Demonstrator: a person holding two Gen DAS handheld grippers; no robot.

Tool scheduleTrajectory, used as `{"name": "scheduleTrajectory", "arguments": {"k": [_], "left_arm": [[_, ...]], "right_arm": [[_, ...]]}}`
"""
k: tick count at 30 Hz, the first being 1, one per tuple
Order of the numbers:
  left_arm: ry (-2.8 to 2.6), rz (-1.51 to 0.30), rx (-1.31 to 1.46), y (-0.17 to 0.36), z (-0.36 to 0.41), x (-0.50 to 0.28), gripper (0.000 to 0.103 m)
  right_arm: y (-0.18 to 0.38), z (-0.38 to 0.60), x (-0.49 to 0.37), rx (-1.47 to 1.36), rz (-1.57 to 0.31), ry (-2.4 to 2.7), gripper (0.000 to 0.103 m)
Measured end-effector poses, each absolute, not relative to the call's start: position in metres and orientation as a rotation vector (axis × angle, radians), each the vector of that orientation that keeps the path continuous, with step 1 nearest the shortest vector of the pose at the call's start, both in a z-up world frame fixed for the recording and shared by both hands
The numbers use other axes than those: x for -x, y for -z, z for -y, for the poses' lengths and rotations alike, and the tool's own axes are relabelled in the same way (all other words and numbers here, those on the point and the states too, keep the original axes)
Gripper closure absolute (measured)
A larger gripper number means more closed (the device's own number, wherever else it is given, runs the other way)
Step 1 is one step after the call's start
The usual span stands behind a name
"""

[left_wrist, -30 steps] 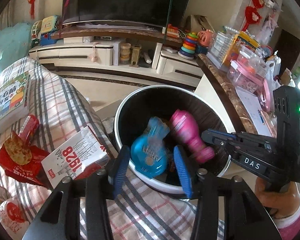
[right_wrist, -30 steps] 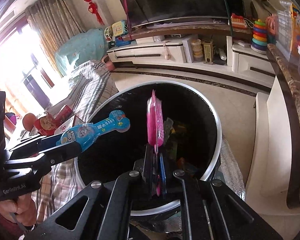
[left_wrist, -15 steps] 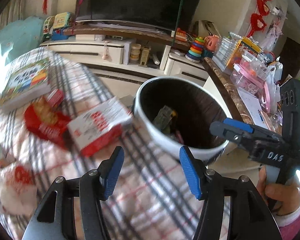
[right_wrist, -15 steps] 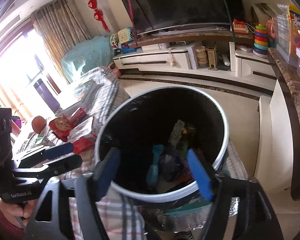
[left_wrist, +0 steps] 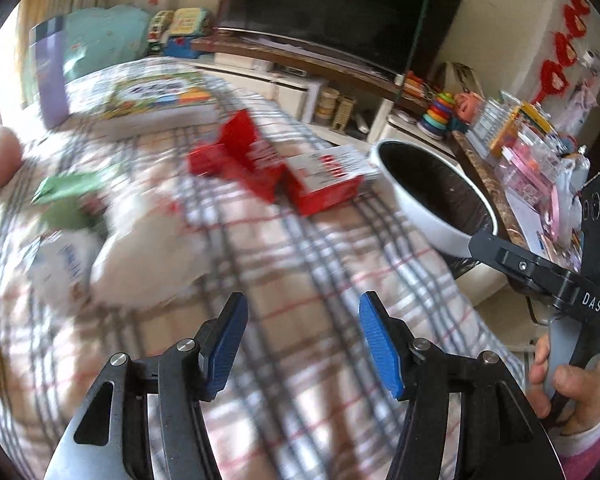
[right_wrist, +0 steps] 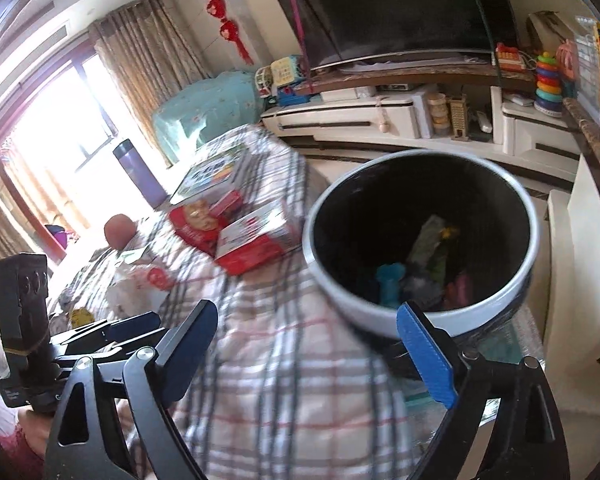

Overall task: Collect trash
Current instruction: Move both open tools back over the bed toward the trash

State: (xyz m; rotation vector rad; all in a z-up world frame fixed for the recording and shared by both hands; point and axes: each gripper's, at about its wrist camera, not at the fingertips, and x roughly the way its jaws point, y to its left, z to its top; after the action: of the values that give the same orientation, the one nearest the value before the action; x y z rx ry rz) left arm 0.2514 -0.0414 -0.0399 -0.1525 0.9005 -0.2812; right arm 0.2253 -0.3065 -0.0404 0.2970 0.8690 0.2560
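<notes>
A round bin (right_wrist: pixel 420 240) beside the checked cloth (left_wrist: pixel 300 280) already holds some wrappers, one blue. Still on the cloth, judging by the litter: a red-and-white box (left_wrist: pixel 328 178), a red packet (left_wrist: pixel 236 160) and blurred white and green wrappers further left. The left claw (left_wrist: pixel 302 344) stands half open and empty; the right claw (right_wrist: pixel 308 352) is opening wide, nothing between its jaws. Motion blur hides the labels

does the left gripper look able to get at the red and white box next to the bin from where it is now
Probably yes. The left gripper is open and empty, and only bare plaid cloth lies between it and the red and white box, which sits uncovered beside the bin. The right gripper stays off to the side.
</notes>
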Motion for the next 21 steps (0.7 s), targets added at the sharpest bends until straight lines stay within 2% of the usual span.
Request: {"name": "scheduleTrajectory", "arguments": {"k": [21], "left_arm": [[0.059,-0.872,0.231,0.027,-0.059,-0.157,0.045]], "right_arm": [[0.060,0.174,-0.202,-0.210,-0.938,-0.500,0.011]]}}
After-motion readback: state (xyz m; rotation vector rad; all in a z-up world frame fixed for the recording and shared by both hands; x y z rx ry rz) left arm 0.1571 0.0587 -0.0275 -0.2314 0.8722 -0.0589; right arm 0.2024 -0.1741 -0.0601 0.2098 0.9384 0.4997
